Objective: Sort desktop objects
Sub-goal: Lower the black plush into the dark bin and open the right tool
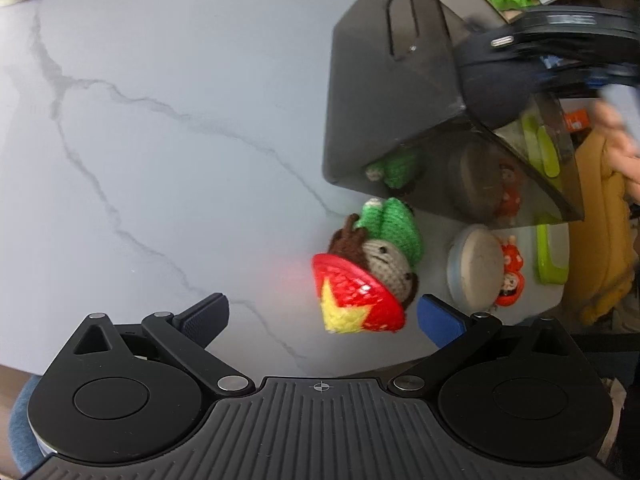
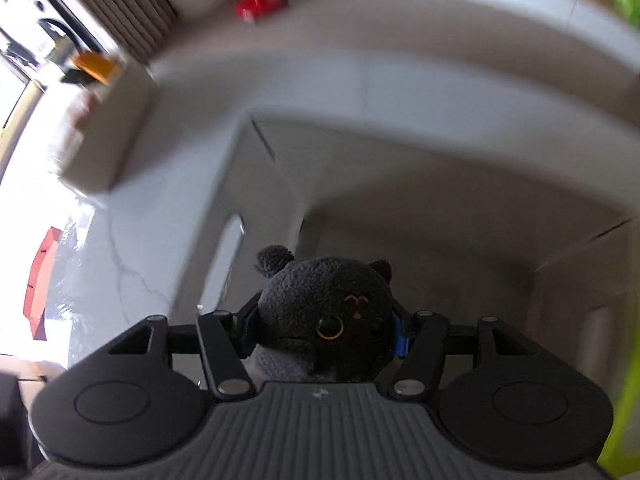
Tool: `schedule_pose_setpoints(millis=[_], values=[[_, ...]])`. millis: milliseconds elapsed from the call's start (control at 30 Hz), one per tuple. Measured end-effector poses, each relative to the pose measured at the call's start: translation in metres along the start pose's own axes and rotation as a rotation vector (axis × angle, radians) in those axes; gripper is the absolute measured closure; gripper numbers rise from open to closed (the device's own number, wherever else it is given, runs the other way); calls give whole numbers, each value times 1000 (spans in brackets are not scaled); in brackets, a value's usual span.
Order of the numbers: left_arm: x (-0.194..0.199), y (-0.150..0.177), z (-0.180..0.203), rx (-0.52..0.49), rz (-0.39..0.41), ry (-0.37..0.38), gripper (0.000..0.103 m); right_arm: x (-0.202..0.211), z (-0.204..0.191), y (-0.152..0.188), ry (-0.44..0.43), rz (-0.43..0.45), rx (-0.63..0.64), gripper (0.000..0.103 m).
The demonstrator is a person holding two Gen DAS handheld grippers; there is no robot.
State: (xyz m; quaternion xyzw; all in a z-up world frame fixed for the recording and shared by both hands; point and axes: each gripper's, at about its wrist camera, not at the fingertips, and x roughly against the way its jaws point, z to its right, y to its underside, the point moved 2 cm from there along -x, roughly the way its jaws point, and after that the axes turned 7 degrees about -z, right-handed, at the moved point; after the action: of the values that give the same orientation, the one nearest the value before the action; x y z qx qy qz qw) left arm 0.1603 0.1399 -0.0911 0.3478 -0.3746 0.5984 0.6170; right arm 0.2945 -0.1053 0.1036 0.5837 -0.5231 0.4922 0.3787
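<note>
left gripper (image 1: 322, 316): hanging over the white marble-look table (image 1: 140, 140) with its blue-padded fingers (image 1: 204, 318) standing wide apart, nothing between them. The right pad is partly tucked behind the doll's hat.

crocheted doll with a red star hat and green body (image 1: 372, 268): lying on its side on the table, just ahead of the left fingers, not touching them as far as I can tell. Its mirror image is showing in the box wall.

dark smoky see-through plastic box with a slot handle (image 1: 384, 92): sitting on the table at the right. The glossy wall is reflecting stuff, so it's hard to tell what's inside and what's just reflection.

round grey-lidded tin (image 1: 476, 268): sitting beside the box; a small red-orange figurine (image 1: 510, 276) is right next to it, too small to make out properly.

lime-green flat case (image 1: 550, 256): lying at the table edge, half cut off by the box.

right gripper (image 2: 324, 330): fingers squeezing the black plush bear with an orange-ringed eye (image 2: 326, 308) on both sides of its head. In the left view the gripper is just a dark blur over the box, the person's hand (image 1: 618, 140) being cut off at the frame edge.

where the bear is: hanging over the box's open top, the inside looking pale and smeared with motion blur. The plush's lower body is hiding behind the gripper.
</note>
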Motion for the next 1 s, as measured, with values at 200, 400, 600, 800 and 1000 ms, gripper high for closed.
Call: schedule_pose_setpoints(millis=[200, 400, 600, 800, 1000], values=[[-10, -1, -8, 16, -22, 12, 0, -59, -5, -2, -30, -178, -48, 38], [-19, -7, 3, -8, -27, -8, 0, -71, 1, -6, -97, -236, -64, 27], [-27, -11, 35, -123, 50, -115, 0, -29, 6, 15, -80, -58, -63, 24], [-35, -3, 85, -360, 116, -379, 0, 69, 21, 76, -102, 341, -2, 20], [-69, -8, 123, -496, 22, -572, 0, 99, 51, 140, -236, 428, 8, 17]])
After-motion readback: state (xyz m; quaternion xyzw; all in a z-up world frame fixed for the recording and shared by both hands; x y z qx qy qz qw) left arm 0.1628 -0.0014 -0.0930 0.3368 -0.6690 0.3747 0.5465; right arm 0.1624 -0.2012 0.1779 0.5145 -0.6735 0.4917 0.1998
